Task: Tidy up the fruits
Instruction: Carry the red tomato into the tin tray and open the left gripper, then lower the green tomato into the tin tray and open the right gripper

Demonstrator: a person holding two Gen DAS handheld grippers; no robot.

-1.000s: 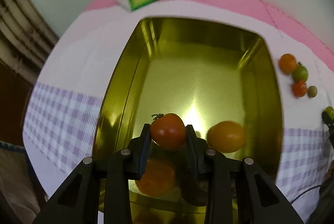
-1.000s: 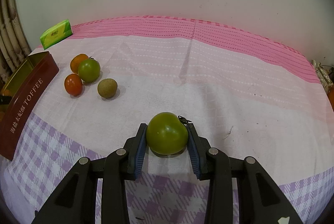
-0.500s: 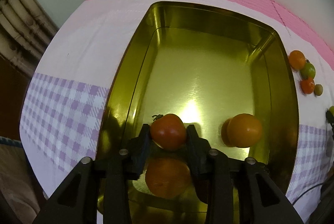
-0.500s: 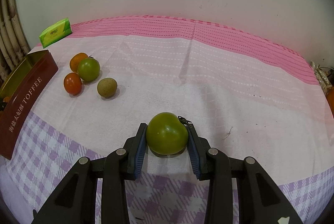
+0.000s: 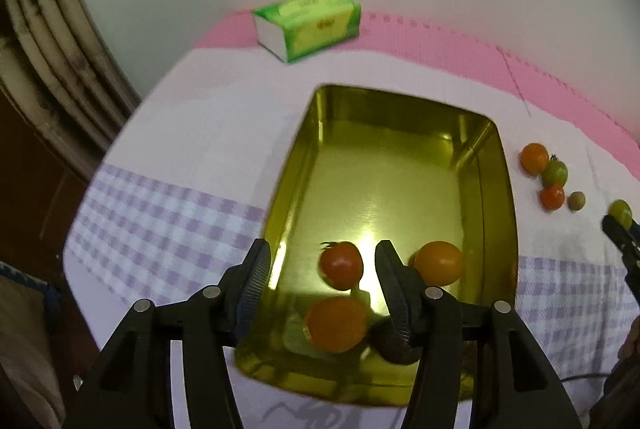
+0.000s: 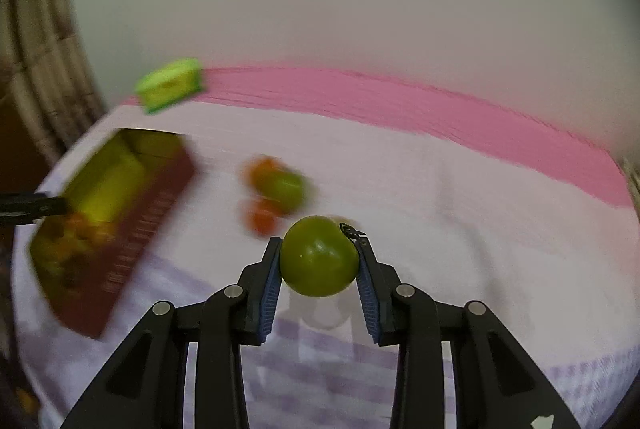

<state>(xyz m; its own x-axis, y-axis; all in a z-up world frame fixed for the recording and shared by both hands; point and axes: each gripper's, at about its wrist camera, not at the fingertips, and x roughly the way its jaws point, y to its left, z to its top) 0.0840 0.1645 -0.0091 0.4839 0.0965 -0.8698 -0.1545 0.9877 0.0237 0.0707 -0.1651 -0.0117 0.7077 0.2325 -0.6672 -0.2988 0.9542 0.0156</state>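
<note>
My left gripper (image 5: 322, 259) is open above the near end of the gold tin (image 5: 496, 229). A red tomato (image 5: 341, 264) sits loose in the tin between the fingers, beside an orange fruit (image 5: 438, 263). Its reflection shows on the near wall. My right gripper (image 6: 318, 261) is shut on a green tomato (image 6: 319, 256) and holds it above the cloth. The right gripper also shows in the left wrist view (image 5: 618, 221) at the right edge. The tin (image 6: 132, 229) lies to the left in the blurred right wrist view.
Several small fruits lie on the cloth right of the tin: orange (image 5: 534, 158), green (image 5: 555, 172), red (image 5: 552, 198) and a brownish one (image 5: 577, 200). A green tissue pack (image 5: 308, 23) lies behind the tin near the wall. The table edge falls away at left.
My left gripper opened, let the red tomato go into the tin and drew back upward. My right gripper lifted the green tomato off the cloth and swung left toward the tin.
</note>
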